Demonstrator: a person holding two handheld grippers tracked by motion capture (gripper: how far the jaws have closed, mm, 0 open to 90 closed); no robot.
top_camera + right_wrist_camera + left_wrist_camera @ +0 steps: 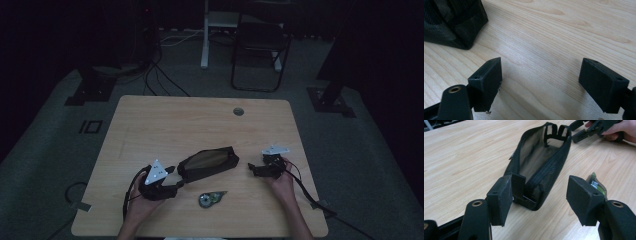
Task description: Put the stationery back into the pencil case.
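Black mesh pouch [208,164] lies unzipped mid-table [150,125], mouth up, likely ready for loading; left gripper [539,197] jaws wide, empty, straddling its near end; right gripper [254,169] also wide, empty, off far end; correction-tape dispenser [209,199] just beside pouch.

A black folding chair [260,47] is seen on the grey floor [50,130] beyond the wooden counter [200,120], beside what may be a white desk leg [204,35].
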